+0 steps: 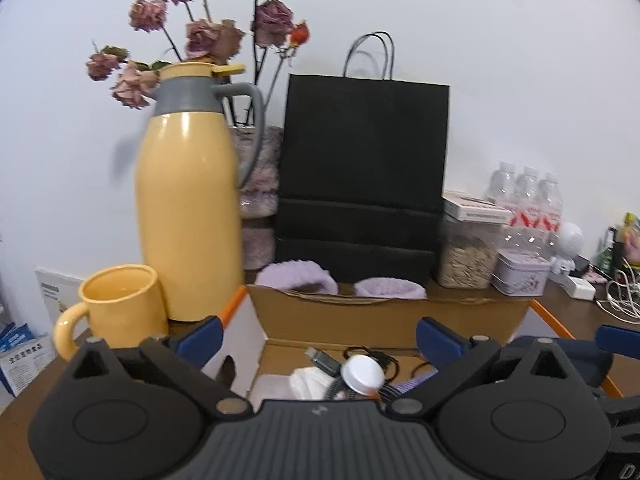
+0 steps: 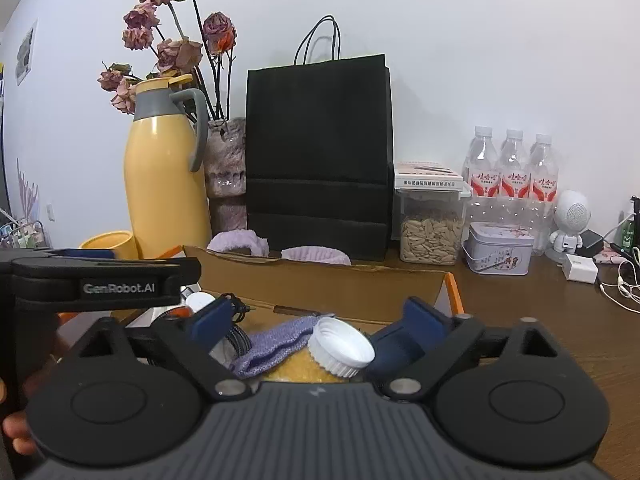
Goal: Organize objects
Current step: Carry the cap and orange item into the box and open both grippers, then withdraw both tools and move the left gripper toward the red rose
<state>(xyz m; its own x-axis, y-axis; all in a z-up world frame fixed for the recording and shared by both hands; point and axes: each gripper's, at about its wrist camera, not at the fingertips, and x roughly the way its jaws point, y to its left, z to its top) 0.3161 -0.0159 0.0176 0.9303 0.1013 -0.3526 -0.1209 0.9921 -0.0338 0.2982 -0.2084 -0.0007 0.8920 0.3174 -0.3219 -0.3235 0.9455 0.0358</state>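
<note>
— Cardboard box (image 1: 392, 316) at 12 o'clock of both grippers; its floor is mostly hidden by clutter.
— And the left gripper (image 1: 318, 334)?
— Fingers spread, empty, over a white cap (image 1: 363, 374) and half-hidden cables.
— The right gripper (image 2: 320, 326)?
— Spread around a white-lidded jar (image 2: 342, 346); contact unclear, its body cut off.

Water bottles (image 2: 513, 168): three, far right
Yellow jug (image 2: 164, 184): one, far left
Yellow mug (image 1: 120, 306): one, near left
Black paper bag (image 2: 318, 160): one, far centre
Seed jar (image 2: 431, 226): one
Tin (image 2: 499, 249): one
Cardboard box (image 2: 320, 280): one, near centre
White caps (image 2: 342, 346): two, one in each view
</note>
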